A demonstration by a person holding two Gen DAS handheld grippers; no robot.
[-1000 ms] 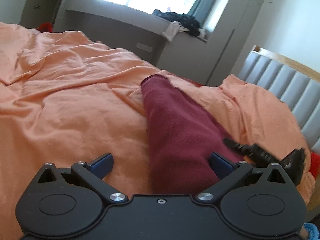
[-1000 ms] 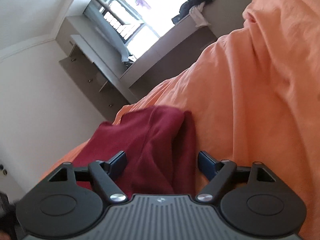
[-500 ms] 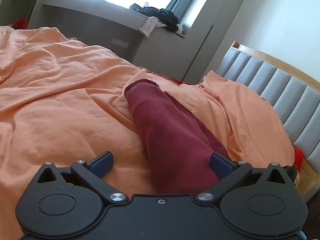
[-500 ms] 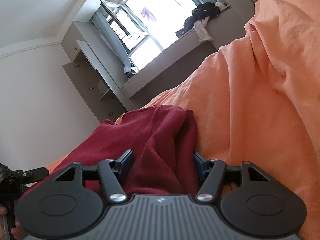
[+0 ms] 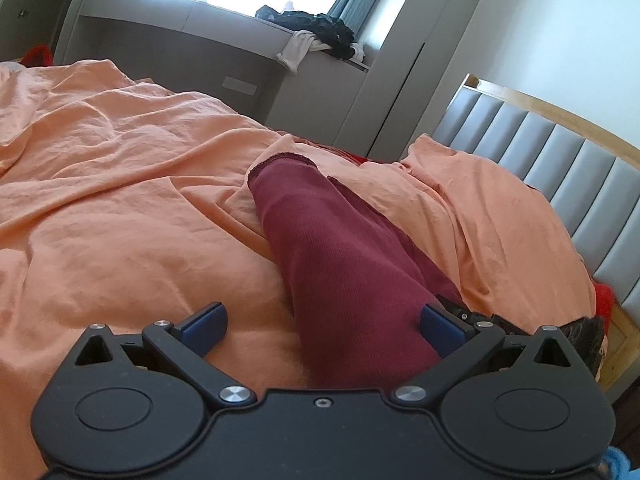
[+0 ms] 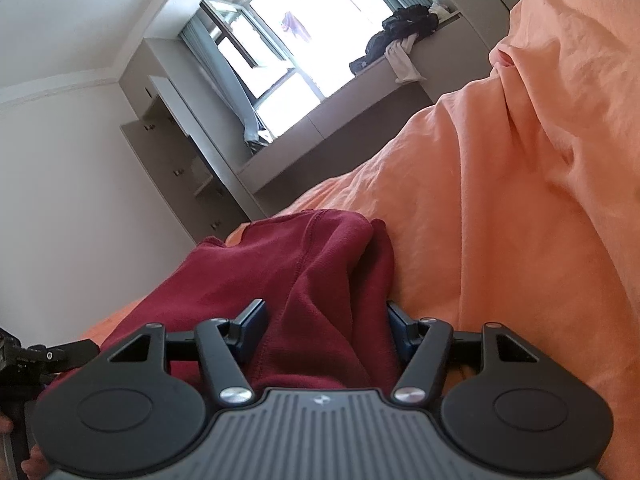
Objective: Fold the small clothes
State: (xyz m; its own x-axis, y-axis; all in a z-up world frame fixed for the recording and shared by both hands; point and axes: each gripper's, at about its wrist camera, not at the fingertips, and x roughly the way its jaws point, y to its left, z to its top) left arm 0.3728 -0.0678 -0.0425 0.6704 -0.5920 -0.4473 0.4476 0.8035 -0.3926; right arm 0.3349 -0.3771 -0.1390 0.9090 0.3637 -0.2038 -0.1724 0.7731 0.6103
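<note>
right gripper (image 6: 326, 322) clamped on bunched maroon garment (image 6: 304, 272) | left gripper (image 5: 322, 320) wide open, grasping nothing | risk: 1-sided pull drags it crooked (bedsheet (image 5: 120, 200) wrinkles too)

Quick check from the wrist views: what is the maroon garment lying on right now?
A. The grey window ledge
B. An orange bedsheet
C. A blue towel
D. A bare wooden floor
B: the maroon garment stretches across the wrinkled orange bedsheet, which surrounds it in both wrist views.
</note>
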